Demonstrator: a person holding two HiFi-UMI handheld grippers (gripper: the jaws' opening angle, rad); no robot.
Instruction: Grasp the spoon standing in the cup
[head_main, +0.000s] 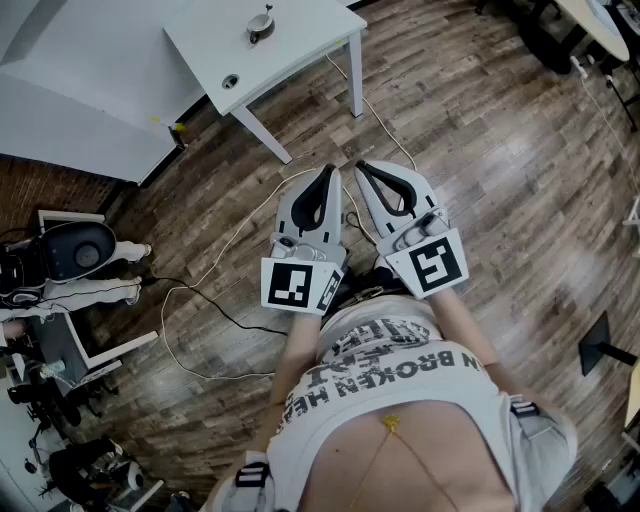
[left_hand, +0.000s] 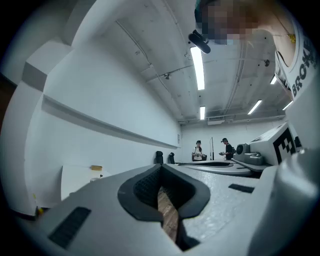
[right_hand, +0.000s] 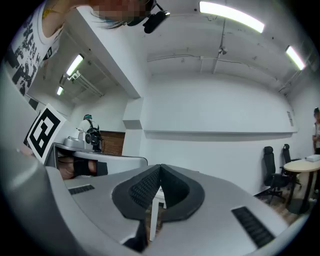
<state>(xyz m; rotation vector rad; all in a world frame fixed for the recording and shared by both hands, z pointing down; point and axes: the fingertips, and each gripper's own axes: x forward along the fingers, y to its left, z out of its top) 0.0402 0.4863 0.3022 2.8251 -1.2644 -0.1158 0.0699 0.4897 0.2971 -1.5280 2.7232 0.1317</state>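
Note:
A small metal cup (head_main: 261, 24) with the spoon (head_main: 267, 12) standing in it sits on the white table (head_main: 300, 45) at the top of the head view. Both grippers hang close to the person's body over the wooden floor, well short of the table and pointing toward it. My left gripper (head_main: 327, 171) is shut with nothing between its jaws, and its tips (left_hand: 160, 168) meet in the left gripper view. Beside it, my right gripper (head_main: 362, 167) is shut and empty too, its tips (right_hand: 160, 168) touching. Neither gripper view shows the cup.
A small round object (head_main: 230, 80) lies near the table's front corner. Cables (head_main: 200, 300) trail across the floor. Machines and stools (head_main: 70, 255) crowd the left side, and a black stand (head_main: 600, 345) is at the right. People (left_hand: 198, 150) stand far off.

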